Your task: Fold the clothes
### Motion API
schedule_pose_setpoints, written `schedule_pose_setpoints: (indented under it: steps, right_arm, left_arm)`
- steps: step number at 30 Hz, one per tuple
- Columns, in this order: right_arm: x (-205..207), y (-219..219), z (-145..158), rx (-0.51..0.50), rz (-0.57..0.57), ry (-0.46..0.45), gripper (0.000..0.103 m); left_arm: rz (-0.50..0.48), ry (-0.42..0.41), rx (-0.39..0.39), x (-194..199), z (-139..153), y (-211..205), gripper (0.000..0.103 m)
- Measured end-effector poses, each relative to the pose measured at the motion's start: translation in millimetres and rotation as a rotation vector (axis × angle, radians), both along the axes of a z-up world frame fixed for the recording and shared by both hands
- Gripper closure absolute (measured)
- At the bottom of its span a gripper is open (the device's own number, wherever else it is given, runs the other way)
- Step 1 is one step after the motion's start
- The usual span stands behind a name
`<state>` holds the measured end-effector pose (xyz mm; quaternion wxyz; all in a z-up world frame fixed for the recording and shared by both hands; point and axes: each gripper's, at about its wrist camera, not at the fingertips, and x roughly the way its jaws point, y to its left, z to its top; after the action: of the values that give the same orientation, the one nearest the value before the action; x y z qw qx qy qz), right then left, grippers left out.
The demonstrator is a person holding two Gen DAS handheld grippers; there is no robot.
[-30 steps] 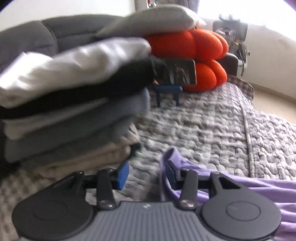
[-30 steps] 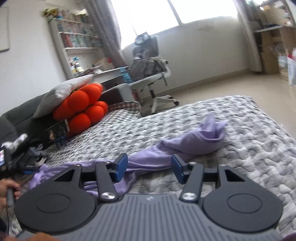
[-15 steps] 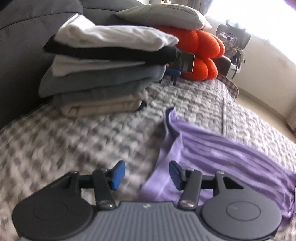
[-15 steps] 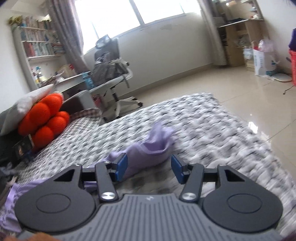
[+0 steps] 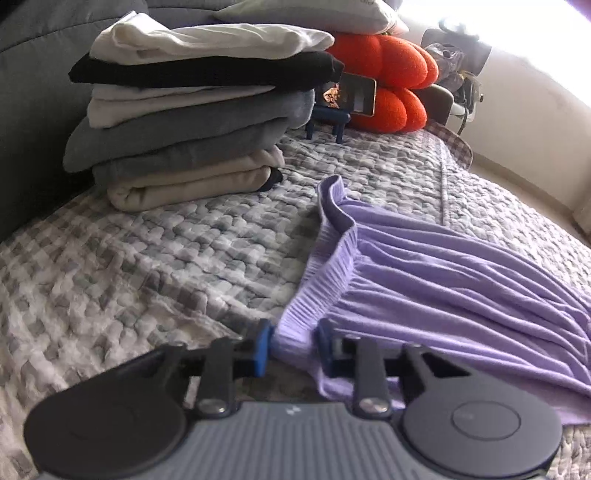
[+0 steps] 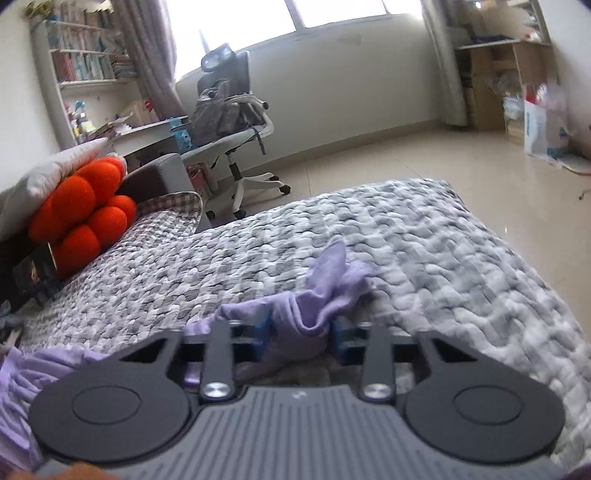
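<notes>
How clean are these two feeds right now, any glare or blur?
Left wrist view: window glare washes out the top right corner; the folded stack is sharp, the purple garment slightly soft. Right wrist view: the window is blown out and the quilt smeared; both views bend at the edges.

**Open quilt left, stack behind**

The grey-white checked quilted bed cover (image 5: pixel 155 266) lies bare left of the lilac pleated garment (image 5: pixel 443 280). The tall stack of folded clothes (image 5: pixel 192 110) and orange bobbled cushion (image 5: pixel 384 62) block the far side.
</notes>
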<state>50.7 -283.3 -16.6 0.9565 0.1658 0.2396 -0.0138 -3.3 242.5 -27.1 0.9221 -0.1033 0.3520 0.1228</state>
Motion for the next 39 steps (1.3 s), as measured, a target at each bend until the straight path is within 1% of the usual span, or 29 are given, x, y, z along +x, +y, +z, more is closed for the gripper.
schedule_pose_setpoints:
  steps: [1, 4, 7, 10, 12, 15, 17, 18, 20, 22, 24, 28, 30, 32, 34, 37, 38, 39]
  right_arm:
    - [-1.1, -0.3, 0.5, -0.003, -0.008, -0.007, 0.079]
    - [-8.5, -2.6, 2.7, -0.003, -0.041, -0.045, 0.083]
    - [-18.2, -1.6, 9.4, -0.016, -0.068, -0.093, 0.084]
    - [-32.6, -0.4, 25.8, -0.019, -0.073, -0.147, 0.084]
    - [-41.5, 1.4, 43.9, -0.011, -0.065, -0.198, 0.084]
    - [-42.9, 8.2, 68.7, -0.033, -0.046, -0.241, 0.084]
    - [-36.0, 11.3, 78.4, -0.049, -0.036, -0.234, 0.084]
    - [-30.4, 12.8, 79.4, -0.057, -0.031, -0.224, 0.084]
    - [-18.8, 13.9, 75.2, -0.054, -0.023, -0.19, 0.083]
    - [-8.8, 12.5, 69.0, -0.038, -0.012, -0.152, 0.082]
    - [-4.6, 10.4, 60.1, -0.024, -0.022, -0.126, 0.082]
    - [-3.5, 5.2, 47.1, 0.015, -0.047, -0.096, 0.082]
    - [-3.6, 2.5, 42.2, 0.041, -0.057, -0.082, 0.082]
    - [-5.7, 2.8, 41.5, 0.055, -0.054, -0.081, 0.082]
    - [-7.7, 10.0, 41.7, 0.044, -0.009, -0.079, 0.08]
    - [-9.7, 23.5, 40.5, 0.011, 0.064, -0.064, 0.079]
    - [-10.7, 27.8, 37.2, -0.006, 0.079, -0.048, 0.074]
    - [-11.7, 31.7, 33.7, -0.022, 0.093, -0.032, 0.071]
  left_arm:
    - [0.004, -0.006, 0.004, -2.5, 2.2, 1.3, 0.081]
    - [0.023, -0.026, 0.048, -13.5, 9.0, 4.9, 0.081]
    - [0.049, -0.034, 0.055, -24.0, 14.1, 15.8, 0.082]
    - [0.068, -0.043, 0.05, -30.4, 17.8, 26.1, 0.082]
    - [0.056, -0.029, 0.047, -28.1, 14.5, 26.6, 0.082]
    - [0.023, 0.007, 0.057, -21.5, 4.9, 18.6, 0.082]
    - [0.025, 0.015, 0.062, -19.3, 0.3, 15.8, 0.08]
    - [0.033, 0.016, 0.053, -19.4, -0.8, 17.5, 0.078]
    - [0.053, 0.019, 0.021, -20.9, -1.5, 24.0, 0.066]
    - [0.075, 0.02, -0.018, -24.1, -0.5, 32.3, 0.059]
    - [0.097, 0.014, -0.053, -28.9, 2.2, 39.2, 0.058]
    - [0.126, -0.025, -0.015, -33.3, 13.4, 36.7, 0.056]
    - [0.107, -0.05, -0.007, -29.4, 21.2, 30.2, 0.055]
    - [0.087, -0.077, 0.017, -25.4, 29.0, 18.9, 0.052]
    - [0.061, -0.1, 0.043, -19.9, 35.0, 6.1, 0.05]
    - [-0.019, -0.112, 0.039, -8.7, 38.8, -17.8, 0.048]
    - [-0.06, -0.112, 0.03, -5.0, 39.3, -26.7, 0.046]
    - [-0.112, -0.11, 0.019, -1.6, 38.8, -37.9, 0.045]
